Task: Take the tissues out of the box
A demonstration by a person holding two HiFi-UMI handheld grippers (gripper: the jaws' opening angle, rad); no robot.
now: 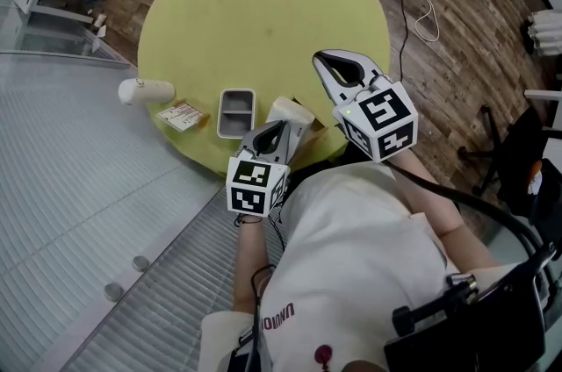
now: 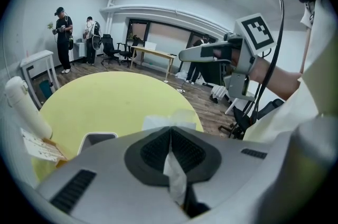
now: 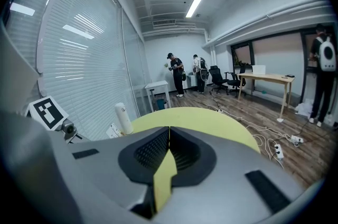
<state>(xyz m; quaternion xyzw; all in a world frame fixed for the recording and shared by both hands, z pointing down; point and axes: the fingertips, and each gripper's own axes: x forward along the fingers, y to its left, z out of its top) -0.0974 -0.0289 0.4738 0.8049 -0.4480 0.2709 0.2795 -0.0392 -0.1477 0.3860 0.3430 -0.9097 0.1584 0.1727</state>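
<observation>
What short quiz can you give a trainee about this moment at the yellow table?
1. True or false: the left tongs are shut on a tissue.
2. In the head view, which thing on the table is left of the tray? A) bottle B) cup C) laptop
3. Fill in: the right tongs are ___ (open or shut).

Key: 1 true; 2 A; 3 shut.
</observation>
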